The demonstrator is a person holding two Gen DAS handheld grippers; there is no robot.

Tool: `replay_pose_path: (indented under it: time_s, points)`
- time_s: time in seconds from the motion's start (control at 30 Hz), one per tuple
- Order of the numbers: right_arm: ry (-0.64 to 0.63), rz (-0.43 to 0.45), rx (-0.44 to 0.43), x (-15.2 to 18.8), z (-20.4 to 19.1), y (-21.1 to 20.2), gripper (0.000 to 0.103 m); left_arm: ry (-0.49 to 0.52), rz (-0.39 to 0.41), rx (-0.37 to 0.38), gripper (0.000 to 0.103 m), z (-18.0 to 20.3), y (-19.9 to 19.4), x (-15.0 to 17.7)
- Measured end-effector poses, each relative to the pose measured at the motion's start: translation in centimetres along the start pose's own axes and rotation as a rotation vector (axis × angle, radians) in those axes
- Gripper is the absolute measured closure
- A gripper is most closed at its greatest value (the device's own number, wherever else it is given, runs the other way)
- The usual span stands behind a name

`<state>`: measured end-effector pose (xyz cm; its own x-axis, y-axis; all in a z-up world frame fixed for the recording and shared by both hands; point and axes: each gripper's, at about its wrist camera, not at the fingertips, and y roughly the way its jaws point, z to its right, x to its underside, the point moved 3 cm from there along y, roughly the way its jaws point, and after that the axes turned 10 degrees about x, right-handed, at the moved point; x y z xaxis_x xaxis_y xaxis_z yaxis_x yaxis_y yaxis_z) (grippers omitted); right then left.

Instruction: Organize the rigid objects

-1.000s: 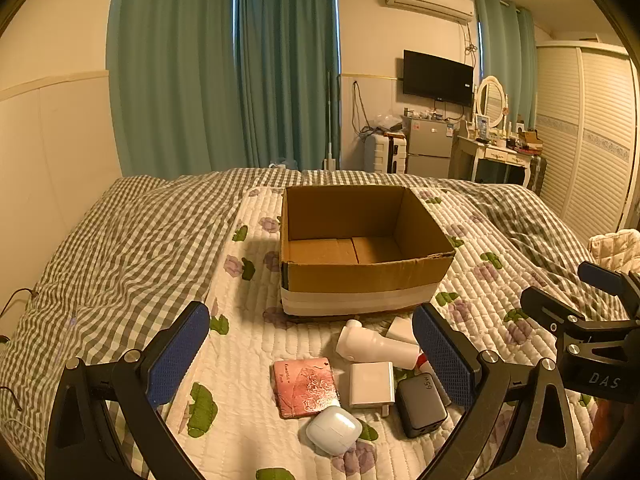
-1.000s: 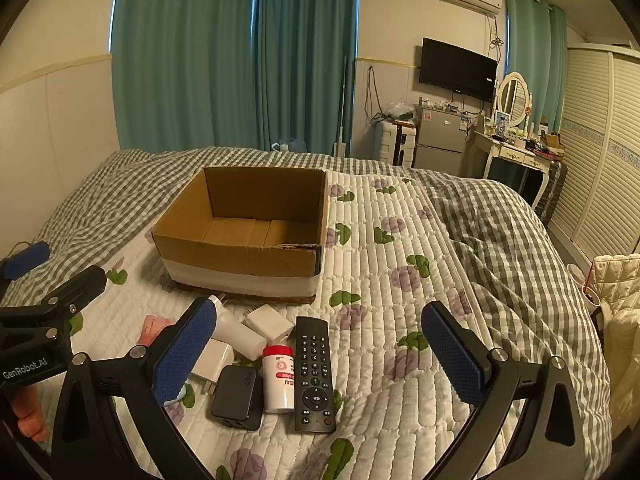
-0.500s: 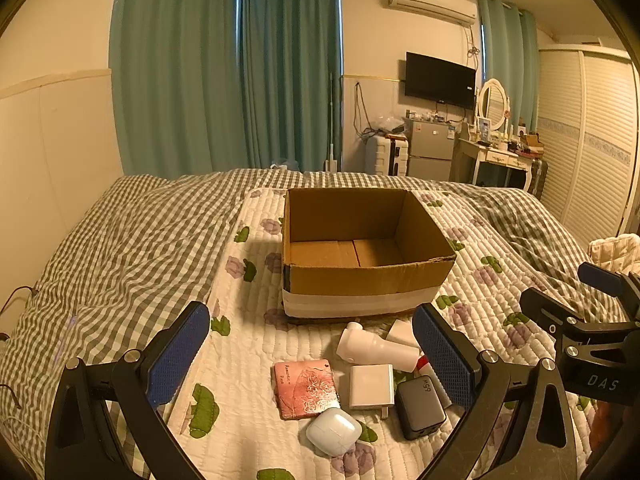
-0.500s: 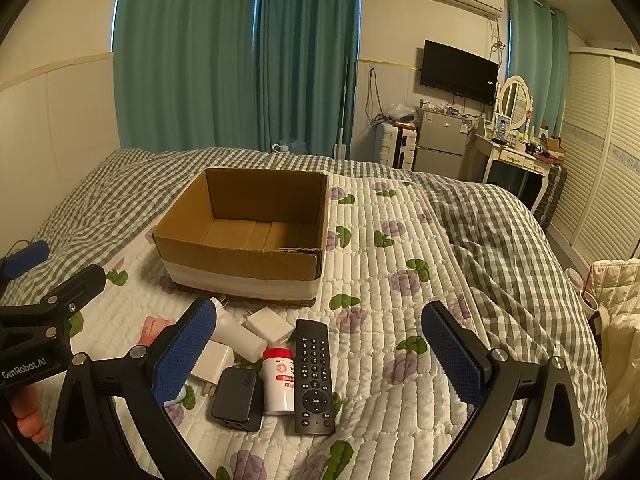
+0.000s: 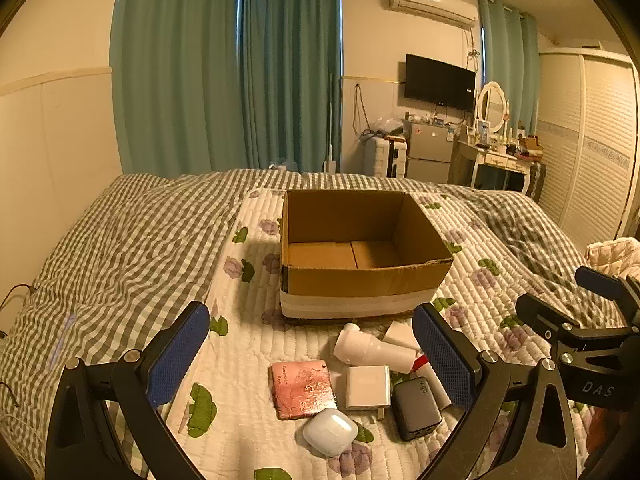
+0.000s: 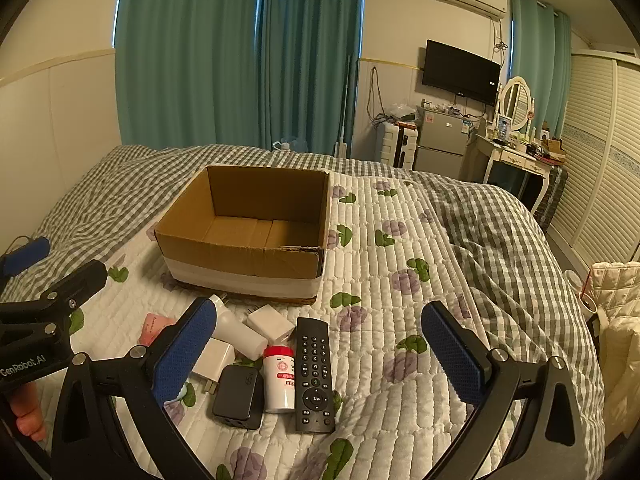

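Observation:
An open, empty cardboard box [image 5: 360, 276] [image 6: 248, 256] stands on the quilted bed. In front of it lie a pink card case [image 5: 303, 389], a white earbud case [image 5: 330, 432], a white charger [image 5: 367, 387], a dark power brick [image 5: 416, 408] [image 6: 239, 397], a white bottle [image 5: 370, 349] [image 6: 236, 330], a red-capped white pill bottle [image 6: 280, 378] and a black remote [image 6: 315, 372]. My left gripper [image 5: 310, 354] is open above the pile, holding nothing. The right gripper [image 6: 320, 354] hovers open over the remote, also holding nothing.
A grey checked duvet [image 5: 120, 248] covers the left and far side of the bed. A dresser with a mirror [image 6: 516, 136], a small fridge [image 6: 440, 140] and wardrobe doors [image 6: 596, 152] line the far right wall. A cream cushion [image 6: 616, 320] sits at the right edge.
Both views have shifted only slightly. The objects lie where they were and both grippers stay open.

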<state>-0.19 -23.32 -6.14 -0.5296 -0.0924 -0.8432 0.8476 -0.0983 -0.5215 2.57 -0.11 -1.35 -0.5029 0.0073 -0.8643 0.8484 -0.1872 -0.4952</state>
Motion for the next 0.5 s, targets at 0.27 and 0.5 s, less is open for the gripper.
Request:
replay_pose_path:
  time_s: [0.27,0.5]
  points:
    - [-0.006,-0.002,0.001,0.1,0.4,-0.7,0.0,0.003,0.034,0.005,0.0,0.6,-0.7,-0.1]
    - [-0.035,-0.093,0.012,2.2,0.2,1.8,0.0,0.011,-0.131,0.033,0.002,1.1,3.3,3.6]
